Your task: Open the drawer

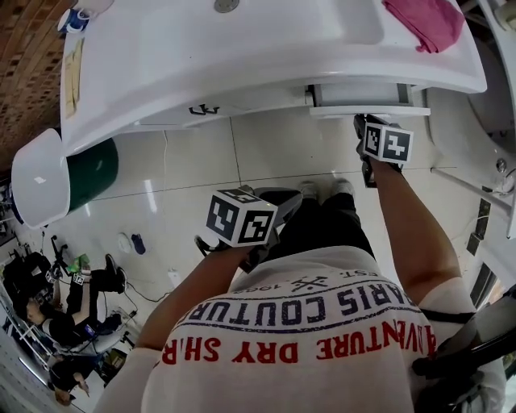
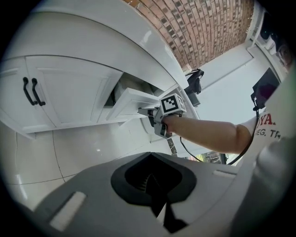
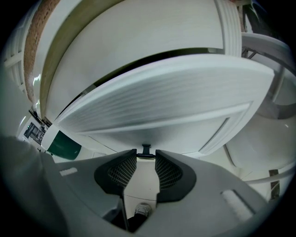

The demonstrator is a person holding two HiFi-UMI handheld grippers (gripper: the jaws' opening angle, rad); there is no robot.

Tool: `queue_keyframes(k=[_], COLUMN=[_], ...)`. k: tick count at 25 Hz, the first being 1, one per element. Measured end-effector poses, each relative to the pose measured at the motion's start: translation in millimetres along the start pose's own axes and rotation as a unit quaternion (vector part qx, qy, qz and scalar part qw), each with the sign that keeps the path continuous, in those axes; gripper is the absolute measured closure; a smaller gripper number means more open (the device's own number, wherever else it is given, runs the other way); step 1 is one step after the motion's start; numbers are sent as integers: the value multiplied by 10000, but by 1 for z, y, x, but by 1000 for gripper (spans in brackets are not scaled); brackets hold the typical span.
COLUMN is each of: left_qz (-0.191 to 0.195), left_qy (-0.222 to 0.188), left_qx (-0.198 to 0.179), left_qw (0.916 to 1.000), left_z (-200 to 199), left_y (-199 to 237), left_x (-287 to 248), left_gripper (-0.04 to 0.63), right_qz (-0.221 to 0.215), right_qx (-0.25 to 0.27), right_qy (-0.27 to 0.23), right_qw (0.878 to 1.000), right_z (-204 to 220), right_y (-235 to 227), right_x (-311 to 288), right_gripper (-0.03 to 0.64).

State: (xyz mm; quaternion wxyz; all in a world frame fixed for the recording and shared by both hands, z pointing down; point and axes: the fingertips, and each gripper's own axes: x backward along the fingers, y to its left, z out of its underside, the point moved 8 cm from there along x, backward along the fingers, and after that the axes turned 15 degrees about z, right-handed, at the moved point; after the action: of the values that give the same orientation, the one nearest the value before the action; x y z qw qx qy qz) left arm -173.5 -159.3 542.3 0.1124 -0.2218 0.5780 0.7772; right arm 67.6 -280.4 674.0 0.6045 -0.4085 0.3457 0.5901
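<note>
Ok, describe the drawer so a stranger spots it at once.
Find the white sink counter with the pink cloth. Under that end is the drawer: the only front pulled out, its small black handle held by the right gripper; the doors beside it are shut.

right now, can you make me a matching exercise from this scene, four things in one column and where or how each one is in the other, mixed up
Things:
1. pink cloth
2. green bin
3. drawer
4. right tool

Place or state:
a. closed on the black handle
b. lying on the white counter
c. partly pulled out
d. standing on the floor

Pairs: 1-b, 2-d, 3-c, 4-a
</note>
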Motion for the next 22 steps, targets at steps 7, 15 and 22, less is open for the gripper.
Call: queue_keyframes(k=[7,15,22], left_qz=[38,44,91], left_qy=[24,91,96], left_qx=[-69,-60,-56], left_qw=[10000,9999,9999], left_z=[0,6,9], left_y=[-7,-10,-13], left_x=[-7,-12,-14], left_gripper=[600,600,600], right_qz=[7,6,49], right_qx=[21,-33,-14], right_qy=[70,189,210], right_qw=[10000,9998,9998], right_z=[31,53,68], right_y=[-3,-6,-8], right_x=[14,25,33], right_gripper=[485,485,485])
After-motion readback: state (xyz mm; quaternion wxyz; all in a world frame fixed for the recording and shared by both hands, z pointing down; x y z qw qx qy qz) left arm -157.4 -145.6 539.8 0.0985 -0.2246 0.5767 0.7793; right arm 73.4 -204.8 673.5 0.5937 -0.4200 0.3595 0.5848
